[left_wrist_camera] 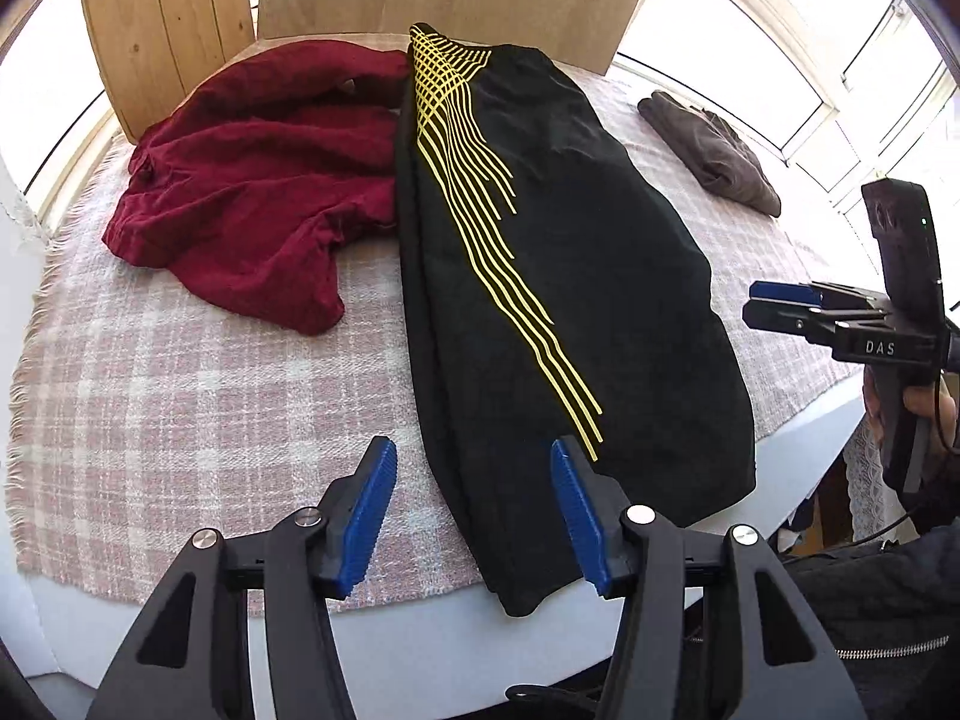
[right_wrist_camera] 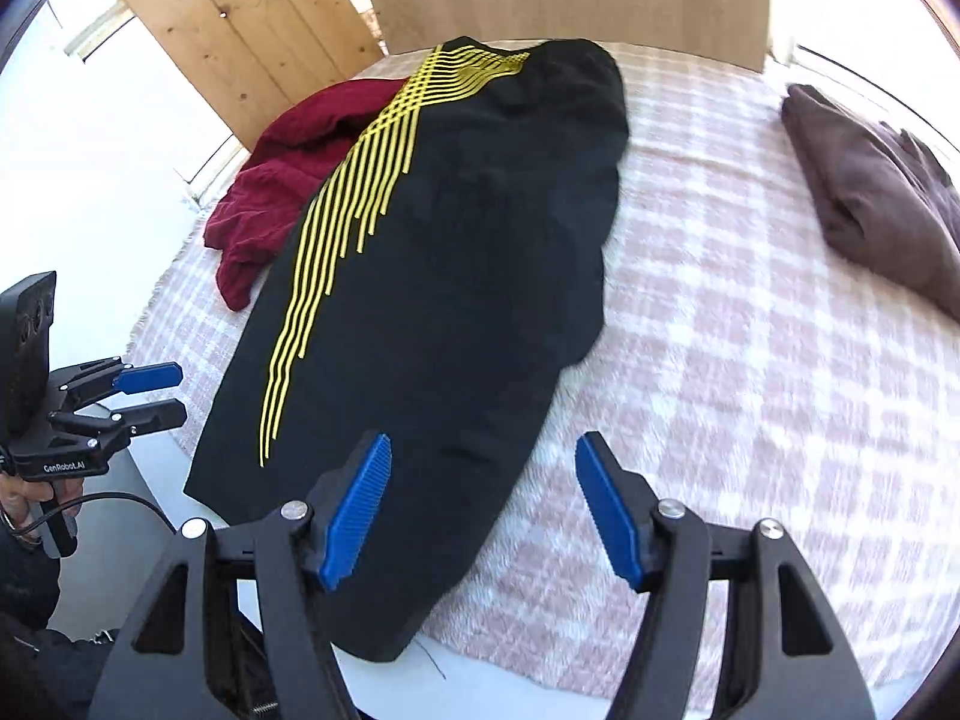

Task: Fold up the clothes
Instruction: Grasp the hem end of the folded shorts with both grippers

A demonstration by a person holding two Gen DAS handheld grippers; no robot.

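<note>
A black garment with yellow stripes lies folded lengthwise on the pink checked cloth, its near end hanging over the table edge. My left gripper hovers open above that near end, nothing between its blue pads. My right gripper is open too, over the garment's near right edge and the cloth. The left view shows the right gripper side-on at the far right; the right view shows the left gripper at the far left, held by a hand. A crumpled dark red garment lies left of the black one.
A folded brown garment rests at the far right of the pink checked cloth. Wooden chair backs stand behind the white table. Bright windows ring the back.
</note>
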